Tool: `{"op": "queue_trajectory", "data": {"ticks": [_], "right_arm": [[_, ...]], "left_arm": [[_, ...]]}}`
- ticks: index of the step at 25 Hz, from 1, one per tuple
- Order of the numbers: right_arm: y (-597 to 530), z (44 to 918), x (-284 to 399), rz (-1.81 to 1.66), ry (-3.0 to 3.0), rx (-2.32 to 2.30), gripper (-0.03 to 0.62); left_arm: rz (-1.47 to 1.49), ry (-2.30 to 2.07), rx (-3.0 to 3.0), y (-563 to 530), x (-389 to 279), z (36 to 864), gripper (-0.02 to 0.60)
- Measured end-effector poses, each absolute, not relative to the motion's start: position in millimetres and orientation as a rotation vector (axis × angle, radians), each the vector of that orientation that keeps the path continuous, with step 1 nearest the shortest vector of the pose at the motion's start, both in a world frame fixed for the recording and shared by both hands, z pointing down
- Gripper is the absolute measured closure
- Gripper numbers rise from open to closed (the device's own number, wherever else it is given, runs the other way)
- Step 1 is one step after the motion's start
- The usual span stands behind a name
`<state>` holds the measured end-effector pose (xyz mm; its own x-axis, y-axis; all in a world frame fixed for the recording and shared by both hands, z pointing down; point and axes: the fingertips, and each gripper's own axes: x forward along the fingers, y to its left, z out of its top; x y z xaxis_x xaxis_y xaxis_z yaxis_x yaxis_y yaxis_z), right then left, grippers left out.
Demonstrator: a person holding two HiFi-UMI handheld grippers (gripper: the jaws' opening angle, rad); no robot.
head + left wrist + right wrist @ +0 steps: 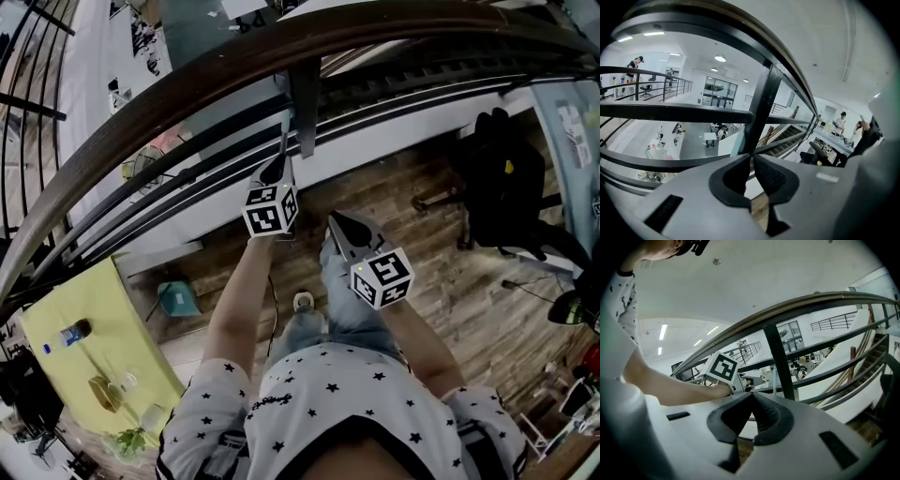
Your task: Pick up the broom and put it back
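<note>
Both the left gripper (277,164) and the right gripper (336,223) have their jaws closed on nothing before the railing (187,86), the right at the left's 4 o'clock in the head view, while a thin pale rod (774,377) stands at the left's 12 o'clock, and whether it is the broom cannot be told

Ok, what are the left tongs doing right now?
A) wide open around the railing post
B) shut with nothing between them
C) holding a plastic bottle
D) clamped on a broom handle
B: in the left gripper view the left tongs have their dark pads meeting tip to tip with nothing caught between them, and the black metal railing post shows beyond them, not inside the grip.
</note>
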<state>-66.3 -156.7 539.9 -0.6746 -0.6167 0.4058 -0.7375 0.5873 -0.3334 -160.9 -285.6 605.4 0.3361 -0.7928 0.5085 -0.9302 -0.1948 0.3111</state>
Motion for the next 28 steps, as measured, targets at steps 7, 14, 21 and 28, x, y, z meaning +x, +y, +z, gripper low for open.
{"op": "queue_trajectory", "data": {"ticks": [7, 14, 21, 28], "right_arm": [[-171, 546, -65, 0.726, -2.567, 1.141, 0.6], [-177, 554, -60, 0.768, -2.55, 1.148, 0.6], [-186, 568, -49, 0.821, -2.542, 1.157, 0.6], [-193, 579, -40, 0.854, -2.527, 1.153, 0.6]], "left_arm": [[0.319, -1.507, 2.005, -312, -169, 628, 0.474], [0.345, -1.53, 2.006, -342, -174, 642, 0.425], [0.42, -1.537, 1.997, -369, -173, 669, 0.375], [0.525, -1.561, 2.011, -389, -173, 692, 0.371]]}}
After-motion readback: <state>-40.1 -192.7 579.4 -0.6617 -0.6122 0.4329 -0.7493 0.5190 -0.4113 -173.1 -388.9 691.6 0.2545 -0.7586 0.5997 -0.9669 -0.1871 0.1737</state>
